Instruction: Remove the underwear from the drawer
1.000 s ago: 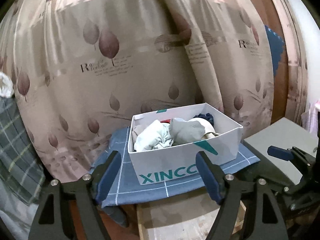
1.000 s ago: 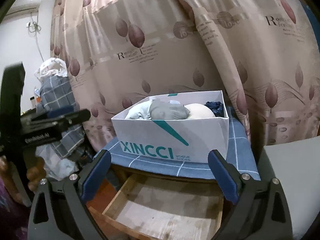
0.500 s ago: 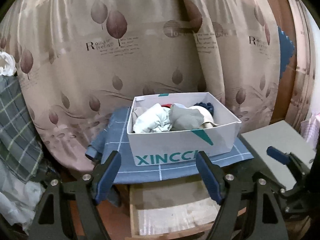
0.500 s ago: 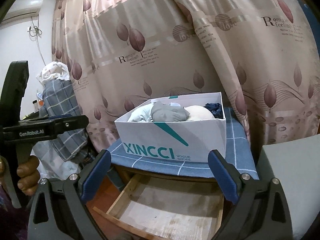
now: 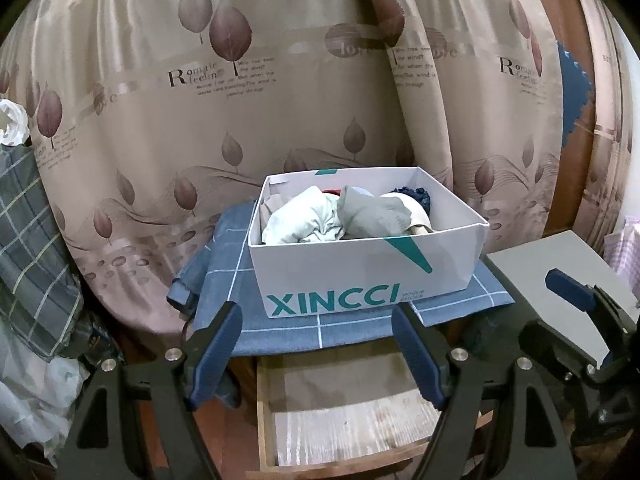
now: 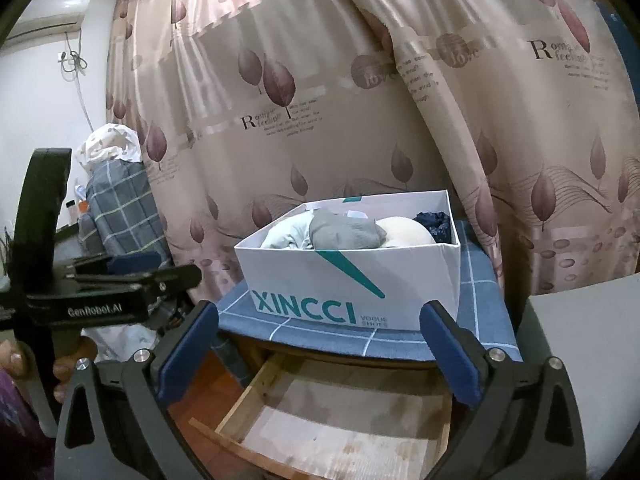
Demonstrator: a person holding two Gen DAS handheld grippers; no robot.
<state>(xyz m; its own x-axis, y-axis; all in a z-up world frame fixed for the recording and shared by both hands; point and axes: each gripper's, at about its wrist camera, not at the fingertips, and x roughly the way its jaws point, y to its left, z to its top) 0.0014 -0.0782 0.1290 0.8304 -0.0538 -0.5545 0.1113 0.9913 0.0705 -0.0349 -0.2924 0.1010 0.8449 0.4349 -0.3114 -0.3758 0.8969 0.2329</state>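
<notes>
Plaid bedding (image 5: 28, 248) at far left. Left gripper (image 5: 316, 350) jaws wide, nothing between pads. White XINCCI shoebox (image 5: 360, 280) on blue checked cloth (image 5: 288, 328), leaf-print curtain (image 5: 240, 120) behind. Underwear (image 5: 344, 220) piled inside shoebox. Wooden drawer (image 5: 344, 420) pulled out below, interior bare. Right gripper (image 6: 318, 350) jaws wide, empty. Grey surface (image 5: 560, 276) at right.

Two black hand-held grippers with blue finger pads.

The left hand-held gripper (image 5: 316, 354) has black triangular arms with cut-out openings, silver round screws near the finger bases, and long dark-blue pads (image 5: 216, 350) on the inner faces. The right hand-held gripper (image 6: 320, 354) is built the same way. Seen from the right wrist camera, the left unit's black body carries white lettering "GenRobot.AI", above fingertips (image 6: 66, 368) wrapped round its handle.
</notes>
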